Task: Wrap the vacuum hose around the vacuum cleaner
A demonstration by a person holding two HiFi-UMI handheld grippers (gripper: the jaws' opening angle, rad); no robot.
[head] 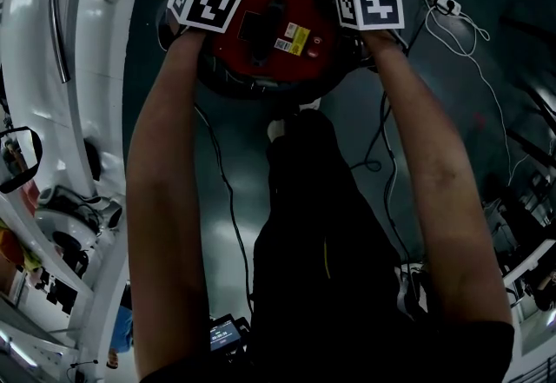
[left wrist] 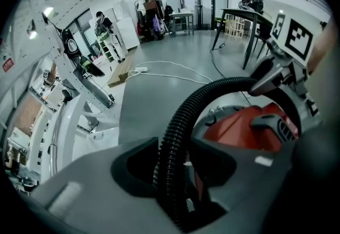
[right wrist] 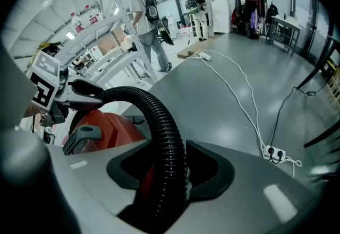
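I hold my left gripper (left wrist: 171, 161) shut on the black ribbed vacuum hose (left wrist: 212, 92), and its two grey jaws press on the hose from both sides. My right gripper (right wrist: 170, 170) is the same, with its jaws squeezed on that same hose. In the head view, the round red vacuum cleaner with the black rim (head: 265, 25) sits on the shiny dark grey floor (head: 365, 138) at 12 o'clock, just past the person's dark legs. The left gripper is at the vacuum cleaner's 9 o'clock side and the right gripper is at its 3 o'clock side. Both point steeply down, with a bare arm behind each one. In the left gripper view the hose comes up out of the jaws and bends over toward 2 o'clock, above the red top, and ends by the other gripper. In the right gripper view it comes up and bends over toward 10 o'clock. So the hose makes an arch from one gripper to the other, over the vacuum cleaner's top. A white power cord with a plug strip (head: 443, 1) lies on the floor at 1 o'clock from the vacuum cleaner. Thin black cables (head: 224, 181) trail on the floor at 6 o'clock from it. A white metal frame (head: 87, 69) stands at 9 o'clock in the head view.
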